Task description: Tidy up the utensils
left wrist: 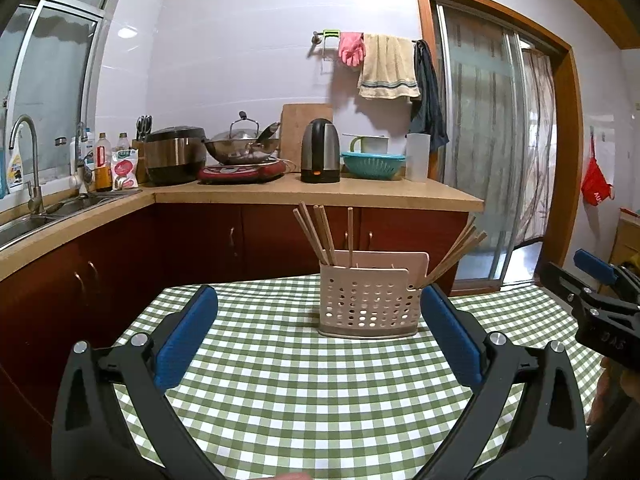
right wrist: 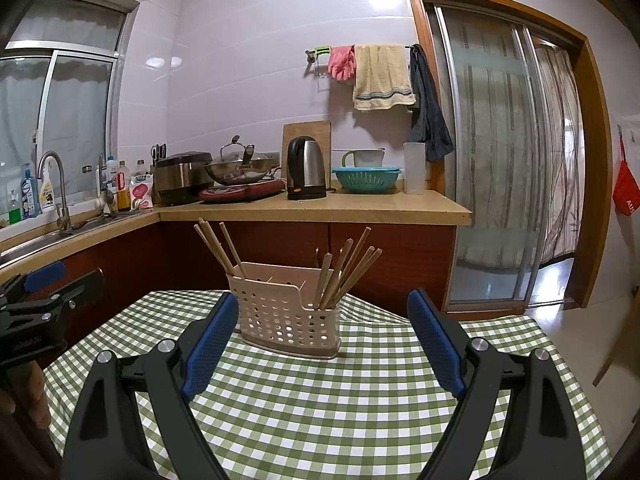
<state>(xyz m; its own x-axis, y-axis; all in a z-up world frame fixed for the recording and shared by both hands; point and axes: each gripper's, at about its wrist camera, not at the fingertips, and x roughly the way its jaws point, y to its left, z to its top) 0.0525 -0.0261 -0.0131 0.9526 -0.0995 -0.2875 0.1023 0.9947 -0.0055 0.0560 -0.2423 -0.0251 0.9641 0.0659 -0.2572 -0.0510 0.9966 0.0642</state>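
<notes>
A beige perforated utensil holder (left wrist: 368,304) (right wrist: 286,318) stands upright on the green checked tablecloth (left wrist: 304,392) (right wrist: 328,400). Wooden chopsticks (left wrist: 320,236) (right wrist: 218,246) lean out of its left compartment, and more chopsticks (left wrist: 456,254) (right wrist: 346,272) out of its right one. My left gripper (left wrist: 318,300) is open and empty, short of the holder. My right gripper (right wrist: 322,308) is open and empty, with the holder between and beyond its fingertips. Each gripper shows at the edge of the other's view: the right gripper (left wrist: 592,280) and the left gripper (right wrist: 44,276).
A kitchen counter (left wrist: 320,192) behind the table carries a kettle (left wrist: 320,152), a wok on a cooker (left wrist: 244,148), a rice cooker and a teal colander. A sink (left wrist: 32,216) is at the left. A sliding glass door (right wrist: 500,160) is at the right.
</notes>
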